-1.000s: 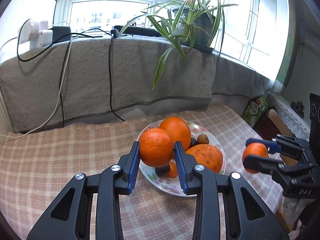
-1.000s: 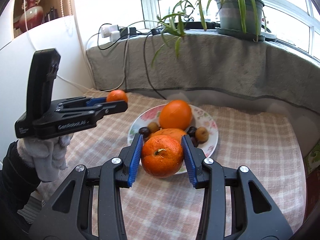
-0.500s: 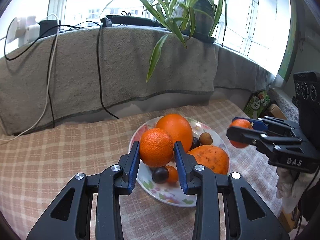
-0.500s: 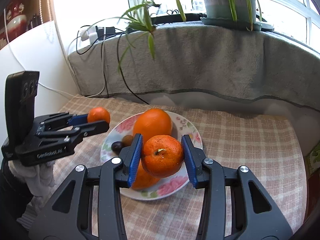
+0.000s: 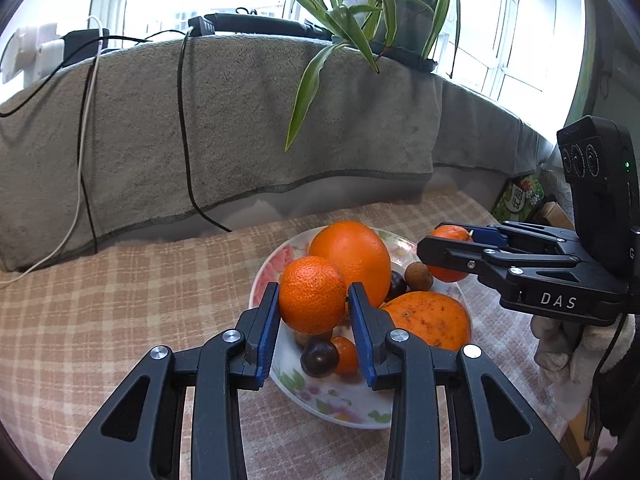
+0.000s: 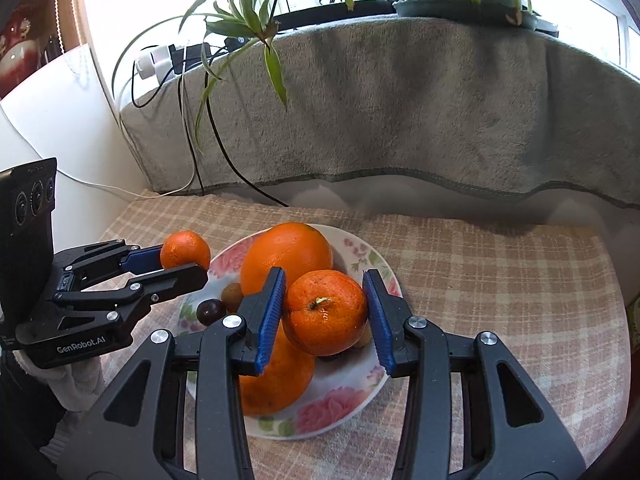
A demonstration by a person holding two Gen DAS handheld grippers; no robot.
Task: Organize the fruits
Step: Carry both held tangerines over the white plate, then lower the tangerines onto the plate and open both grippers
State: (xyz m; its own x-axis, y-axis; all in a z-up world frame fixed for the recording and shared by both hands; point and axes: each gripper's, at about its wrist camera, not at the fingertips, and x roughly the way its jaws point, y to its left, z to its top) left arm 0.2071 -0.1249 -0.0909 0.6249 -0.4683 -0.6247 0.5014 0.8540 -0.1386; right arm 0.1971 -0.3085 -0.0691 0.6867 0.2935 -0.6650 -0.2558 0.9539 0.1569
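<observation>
The plate [image 5: 332, 402] is white with pink flowers and green leaves, plainest toward six o'clock. On it lie a big orange [image 5: 352, 258] of even bright orange, a duller orange fruit [image 5: 430, 320] with brownish marks, a dark purple grape [image 5: 319, 358] and a tan brown longan [image 5: 418, 276]. The tablecloth [image 5: 132, 304] is checked in beige and pale pink. At twelve o'clock hangs a grey towel [image 5: 240, 120] under green leaves [image 5: 310, 84]. Both grippers are black with blue pads [image 6: 272, 316].

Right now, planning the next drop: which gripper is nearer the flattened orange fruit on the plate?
Right. Right gripper hovers over the flattened fruit; left gripper is by the plate's opposite rim.
</observation>
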